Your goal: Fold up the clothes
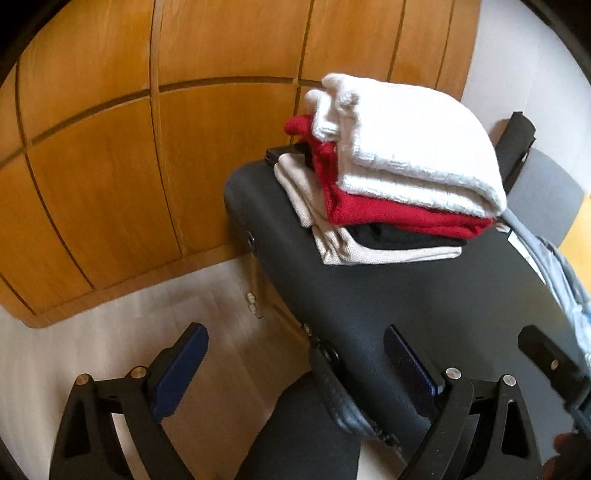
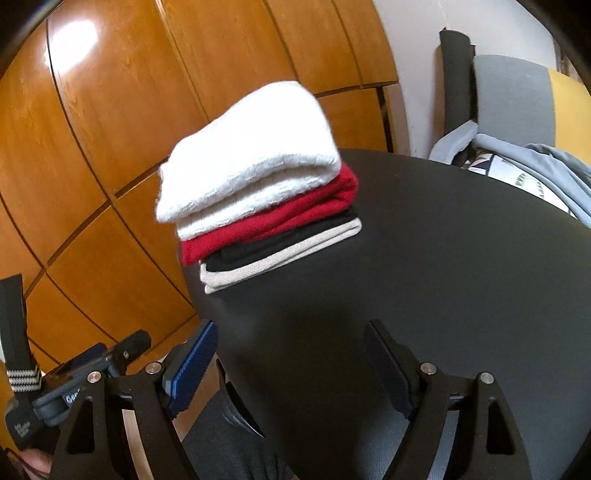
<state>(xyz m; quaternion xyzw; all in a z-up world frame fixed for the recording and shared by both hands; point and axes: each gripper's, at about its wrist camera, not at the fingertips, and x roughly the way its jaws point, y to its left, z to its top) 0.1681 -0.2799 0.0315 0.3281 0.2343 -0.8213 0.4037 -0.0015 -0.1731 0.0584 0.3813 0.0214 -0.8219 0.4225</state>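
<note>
1. Warm orange-brown wooden panelling (image 1: 110, 177) ahead of and left of the fingers, split by dark grooves into big rectangles; bright sheen of light high on the panels (image 2: 74, 33) in the right wrist view.
2. Pale wood-look floor (image 1: 110, 332) below the panelling, under the left finger.
3. Dark padded table (image 1: 388, 295) stretching forward between and beyond the fingers, rounded corner, metal fitting on its edge.
4. White wall (image 2: 413, 74) right of the panelling.
5. Grey chair back (image 2: 513, 96) far right, yellow patch (image 2: 565, 99) just beside it.
</note>
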